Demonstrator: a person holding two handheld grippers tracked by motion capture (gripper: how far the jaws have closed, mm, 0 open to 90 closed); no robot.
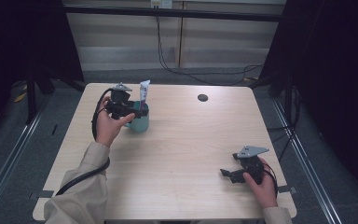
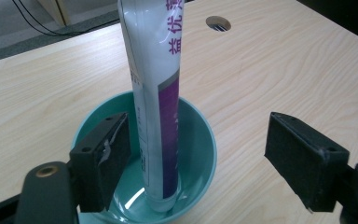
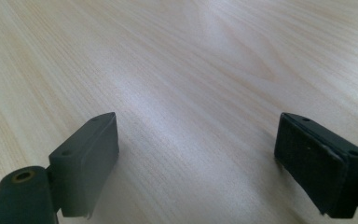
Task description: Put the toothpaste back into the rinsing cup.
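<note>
right, my left gripper [image 2: 198, 158] has its jaws spread wide at the teal cup [image 2: 200, 144], one pad inside the rim, gripping nothing. the white and purple tube [image 2: 161, 93] stands upright in the cup on the wooden table [image 1: 191, 140]. my right gripper [image 3: 198, 163] is released too, low over bare tabletop.

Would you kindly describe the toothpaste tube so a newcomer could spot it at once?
On the wooden table, look to the far left part, where the left gripper hovers over a teal cup. Standing upright in it is the toothpaste tube, white with a purple panel.
</note>
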